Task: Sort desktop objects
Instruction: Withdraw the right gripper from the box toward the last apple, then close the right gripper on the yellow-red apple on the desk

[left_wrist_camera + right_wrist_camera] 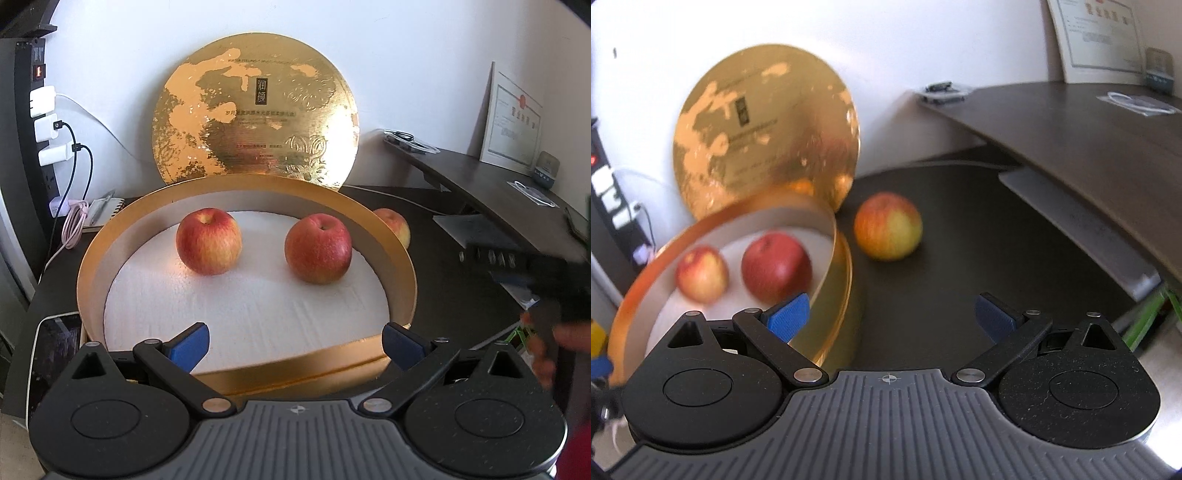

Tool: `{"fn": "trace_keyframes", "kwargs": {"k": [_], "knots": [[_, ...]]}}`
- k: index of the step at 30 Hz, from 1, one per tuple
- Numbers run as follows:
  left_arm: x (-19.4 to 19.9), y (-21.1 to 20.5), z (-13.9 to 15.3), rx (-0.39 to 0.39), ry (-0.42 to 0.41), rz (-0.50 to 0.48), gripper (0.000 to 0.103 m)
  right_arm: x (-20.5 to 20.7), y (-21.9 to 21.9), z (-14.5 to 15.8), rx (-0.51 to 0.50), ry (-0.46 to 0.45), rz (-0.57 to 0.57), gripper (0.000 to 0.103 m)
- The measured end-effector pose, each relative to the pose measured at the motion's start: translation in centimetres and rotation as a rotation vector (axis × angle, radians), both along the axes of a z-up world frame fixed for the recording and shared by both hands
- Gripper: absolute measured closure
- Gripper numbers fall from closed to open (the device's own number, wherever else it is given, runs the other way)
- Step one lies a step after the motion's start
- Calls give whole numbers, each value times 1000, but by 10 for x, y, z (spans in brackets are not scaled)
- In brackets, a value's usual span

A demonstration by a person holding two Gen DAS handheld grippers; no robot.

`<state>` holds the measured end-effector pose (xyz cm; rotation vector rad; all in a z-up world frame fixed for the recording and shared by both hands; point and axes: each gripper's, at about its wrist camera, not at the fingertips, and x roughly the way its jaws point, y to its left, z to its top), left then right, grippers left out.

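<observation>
Right gripper (891, 315) wide, empty | loose apple (888, 226) ahead | gold box (842, 266) rim beside it

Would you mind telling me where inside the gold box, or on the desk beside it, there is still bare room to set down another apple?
Inside the round gold box, the white foam's near half, between the two apples and the front rim, is bare. On the dark desk, the stretch in front of the loose apple is free. It is tight behind, where the lid leans on the wall.
</observation>
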<state>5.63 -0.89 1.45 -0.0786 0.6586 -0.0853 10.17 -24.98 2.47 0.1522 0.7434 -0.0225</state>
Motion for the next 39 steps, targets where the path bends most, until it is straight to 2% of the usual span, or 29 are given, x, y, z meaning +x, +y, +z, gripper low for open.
{"fn": "trace_keyframes", "kwargs": {"k": [5, 11, 15, 19, 22, 34, 36, 39], "knots": [[14, 2, -1, 2, 11, 14, 3, 61, -19, -14, 4, 27, 3, 5], [27, 1, -4, 0, 24, 18, 3, 119, -31, -32, 97, 69, -19, 5], [32, 0, -7, -1, 32, 8, 3, 150, -29, -43, 167, 106, -42, 5], [34, 2, -10, 4, 43, 14, 3, 172, -26, -57, 189, 141, -82, 8], [36, 3, -11, 4, 48, 15, 3, 183, -25, -63, 207, 160, -99, 11], [36, 8, -14, -3, 56, 19, 3, 206, -6, -82, 173, 274, -129, 11], [36, 10, -14, -4, 57, 22, 3, 207, -6, -84, 182, 273, -133, 16], [36, 12, -13, -4, 57, 25, 3, 203, -8, -84, 181, 268, -133, 17]]}}
